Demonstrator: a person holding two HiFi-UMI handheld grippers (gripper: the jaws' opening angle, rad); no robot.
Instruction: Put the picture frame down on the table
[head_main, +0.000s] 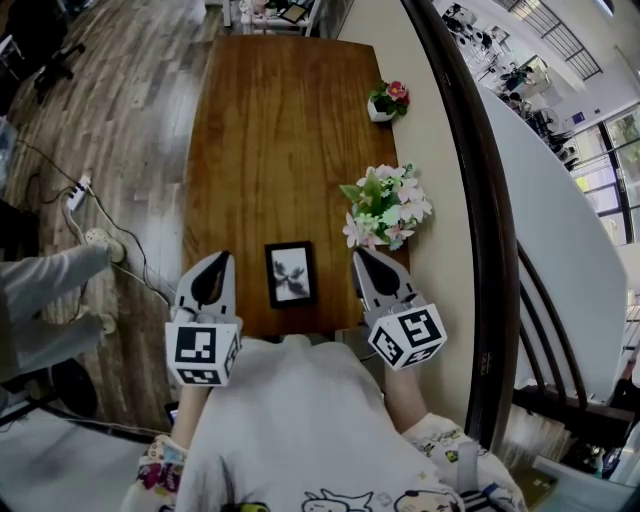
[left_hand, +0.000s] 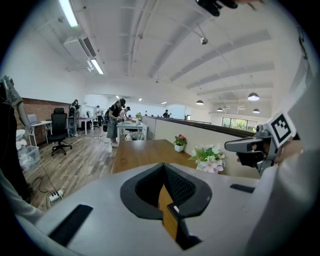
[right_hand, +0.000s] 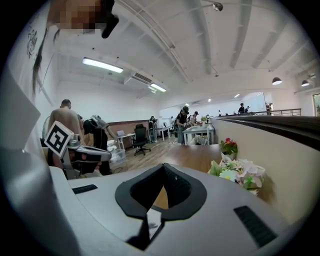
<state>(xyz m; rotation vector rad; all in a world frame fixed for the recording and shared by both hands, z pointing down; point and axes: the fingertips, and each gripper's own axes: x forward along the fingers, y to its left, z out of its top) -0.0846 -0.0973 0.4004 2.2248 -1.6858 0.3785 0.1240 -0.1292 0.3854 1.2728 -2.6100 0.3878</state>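
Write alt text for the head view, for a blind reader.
A small black picture frame sits on a wooden table between the left gripper and the right gripper, both shut and empty. A bouquet stands at its right edge.

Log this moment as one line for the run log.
left gripper: shut, empty | right gripper: shut, empty | picture frame: on table, between them

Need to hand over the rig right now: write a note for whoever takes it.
Left gripper: shut, empty, left of the frame.
Right gripper: shut, empty, right of it.
Picture frame: seems to lie face up on the table near its front edge, with neither gripper touching it.
Done: frame appears set down.
Left: nothing evident; confirm it lies flat.
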